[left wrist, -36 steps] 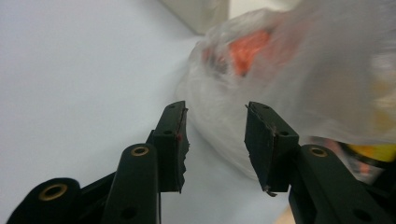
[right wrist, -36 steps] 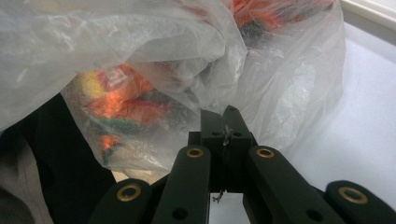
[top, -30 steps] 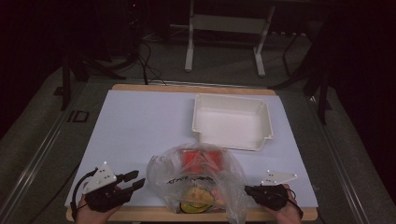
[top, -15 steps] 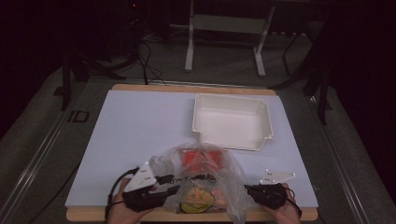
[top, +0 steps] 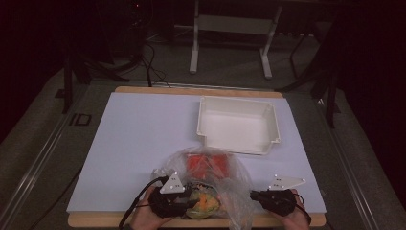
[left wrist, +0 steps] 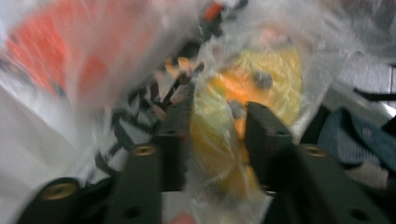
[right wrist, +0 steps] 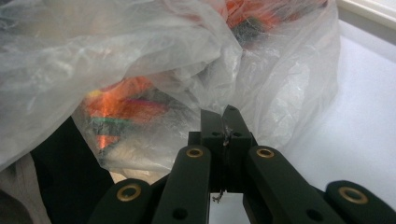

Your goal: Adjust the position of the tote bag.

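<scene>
At the near edge of the bench (top: 143, 143), on the left, the left tool (top: 191, 205) has its tip inside the clear plastic bag (top: 230, 191). In the left gripper view its two black jaws stand apart, with a fold of the bag and a yellow and orange packet (left wrist: 261, 88) between them. The jaws have just been closing, but the picture is blurred and I cannot tell if the pads already press on the plastic.

The bag lies in the middle of the near part of the bench, between the two tools. Through the film an orange-red packet (top: 207, 164) is seen at the far side of the bag, and the yellow one is nearer to the person.

Beyond the bag, a little to the right, stands a white tray (top: 238, 125), well apart from both tools.

On the right, the right tool (top: 253, 195) has its jaws pressed together on a thin edge of the bag, as the right gripper view shows.
</scene>
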A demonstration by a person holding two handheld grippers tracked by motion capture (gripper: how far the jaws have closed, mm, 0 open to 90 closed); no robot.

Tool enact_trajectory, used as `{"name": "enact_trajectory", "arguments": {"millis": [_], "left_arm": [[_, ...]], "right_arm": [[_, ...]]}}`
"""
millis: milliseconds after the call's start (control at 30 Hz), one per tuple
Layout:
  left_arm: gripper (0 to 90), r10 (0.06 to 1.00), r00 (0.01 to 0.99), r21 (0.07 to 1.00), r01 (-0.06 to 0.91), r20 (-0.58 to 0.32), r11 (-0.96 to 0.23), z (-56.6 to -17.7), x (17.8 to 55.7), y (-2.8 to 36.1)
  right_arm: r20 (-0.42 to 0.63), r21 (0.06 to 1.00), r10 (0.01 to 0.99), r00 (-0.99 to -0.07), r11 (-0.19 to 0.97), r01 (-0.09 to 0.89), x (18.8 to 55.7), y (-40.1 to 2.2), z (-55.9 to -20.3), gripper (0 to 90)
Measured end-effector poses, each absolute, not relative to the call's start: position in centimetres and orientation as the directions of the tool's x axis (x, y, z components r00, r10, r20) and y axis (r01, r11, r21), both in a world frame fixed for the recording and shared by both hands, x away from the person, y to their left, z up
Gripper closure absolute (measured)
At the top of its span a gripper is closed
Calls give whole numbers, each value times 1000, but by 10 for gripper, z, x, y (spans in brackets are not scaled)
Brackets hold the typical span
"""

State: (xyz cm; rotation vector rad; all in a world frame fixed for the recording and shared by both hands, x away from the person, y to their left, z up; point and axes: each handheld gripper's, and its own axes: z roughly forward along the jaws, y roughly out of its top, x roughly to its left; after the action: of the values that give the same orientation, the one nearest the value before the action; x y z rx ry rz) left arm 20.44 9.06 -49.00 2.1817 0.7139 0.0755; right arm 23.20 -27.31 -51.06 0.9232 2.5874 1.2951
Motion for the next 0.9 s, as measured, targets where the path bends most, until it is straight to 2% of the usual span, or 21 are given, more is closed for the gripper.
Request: {"name": "enact_trajectory", "arguments": {"millis": [100, 200, 733, 800, 900], "left_arm": [[813, 516, 838, 733, 463, -178, -499, -490, 200, 96], [856, 510, 843, 721, 461, -172, -518, -492, 195, 98], [866, 487, 853, 685, 469, -188, -558, -504, 173, 97], [845, 491, 853, 680, 468, -179, -565, -505, 171, 96], [765, 511, 845, 663, 474, -158, -579, -512, 171, 89]], "right_arm": [[167, 755, 558, -812, 457, 470, 232, -272, -511, 897], [173, 755, 554, -815, 457, 471, 231, -272, -510, 897], [180, 747, 511, -841, 485, 455, 230, -256, -514, 897], [182, 747, 509, -841, 485, 455, 230, -256, -514, 897], [190, 749, 501, -845, 482, 454, 229, -255, -514, 896]]}}
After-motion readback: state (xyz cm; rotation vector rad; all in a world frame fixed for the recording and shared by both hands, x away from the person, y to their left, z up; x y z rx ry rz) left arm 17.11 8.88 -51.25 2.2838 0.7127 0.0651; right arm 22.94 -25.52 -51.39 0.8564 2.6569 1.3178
